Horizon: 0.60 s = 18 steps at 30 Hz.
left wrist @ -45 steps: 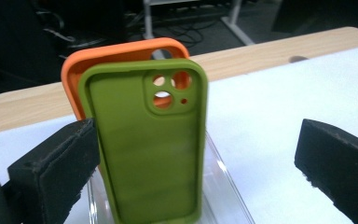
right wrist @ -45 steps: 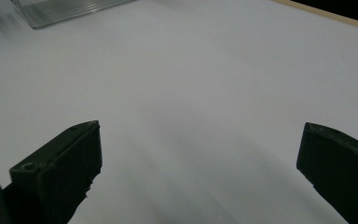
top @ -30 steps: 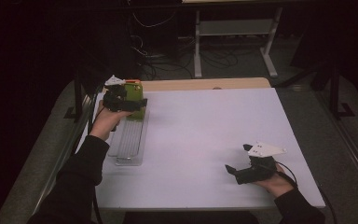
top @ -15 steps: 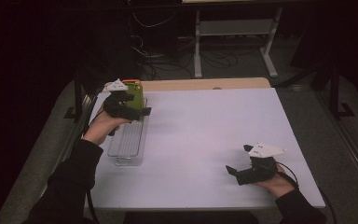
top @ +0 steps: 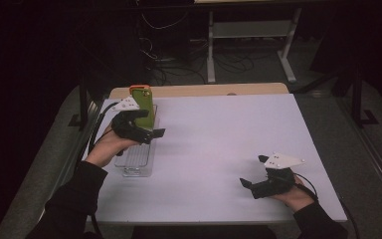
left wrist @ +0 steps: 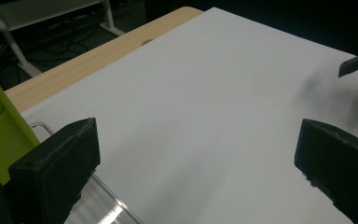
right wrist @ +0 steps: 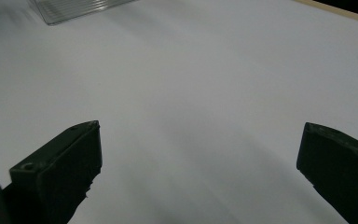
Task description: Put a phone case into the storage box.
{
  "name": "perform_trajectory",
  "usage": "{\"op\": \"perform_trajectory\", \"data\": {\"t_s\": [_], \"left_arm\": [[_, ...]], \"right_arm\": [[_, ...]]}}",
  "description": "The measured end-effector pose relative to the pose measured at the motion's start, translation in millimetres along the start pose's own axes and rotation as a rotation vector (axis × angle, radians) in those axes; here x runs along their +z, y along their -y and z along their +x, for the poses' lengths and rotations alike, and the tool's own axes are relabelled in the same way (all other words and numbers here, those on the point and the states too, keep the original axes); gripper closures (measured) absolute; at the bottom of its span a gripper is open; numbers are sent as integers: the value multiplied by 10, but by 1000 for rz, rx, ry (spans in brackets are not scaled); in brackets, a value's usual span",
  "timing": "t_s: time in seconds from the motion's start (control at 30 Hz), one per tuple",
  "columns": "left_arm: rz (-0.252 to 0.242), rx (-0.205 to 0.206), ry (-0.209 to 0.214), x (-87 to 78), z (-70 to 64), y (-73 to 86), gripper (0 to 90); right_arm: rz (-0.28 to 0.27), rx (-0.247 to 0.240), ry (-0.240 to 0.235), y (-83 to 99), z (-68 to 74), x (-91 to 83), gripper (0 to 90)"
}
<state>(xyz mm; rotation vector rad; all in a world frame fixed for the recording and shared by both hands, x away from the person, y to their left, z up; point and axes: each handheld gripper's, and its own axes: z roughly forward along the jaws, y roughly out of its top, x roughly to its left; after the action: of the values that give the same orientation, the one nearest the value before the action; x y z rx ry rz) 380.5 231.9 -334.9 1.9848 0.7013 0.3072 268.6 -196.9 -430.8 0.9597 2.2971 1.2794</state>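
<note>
Room: dark, cables and a metal stand behind the bench.
Bench: white top, wooden strip along the far edge.
Clear tray: ribbed, at the left edge of the bench.
Green box: upright with an orange top, at the tray's far end.
Left gripper: held over the tray, just beside the green box, jaws spread wide, nothing between them.
Right gripper: low over the bench's near right, well apart from the tray, jaws wide, holding nothing.
</note>
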Motion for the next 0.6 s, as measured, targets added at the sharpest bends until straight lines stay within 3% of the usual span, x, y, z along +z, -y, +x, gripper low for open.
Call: {"op": "perform_trajectory", "data": {"t_s": [0.2,0.6], "left_arm": [[10,40,13,-79,-149,172,0],[-25,31,25,-265,-286,405,0]], "right_arm": [[2,-4,-1,-3,9,9,0],[-2,-6,-17,-19,30,6,0]]}}
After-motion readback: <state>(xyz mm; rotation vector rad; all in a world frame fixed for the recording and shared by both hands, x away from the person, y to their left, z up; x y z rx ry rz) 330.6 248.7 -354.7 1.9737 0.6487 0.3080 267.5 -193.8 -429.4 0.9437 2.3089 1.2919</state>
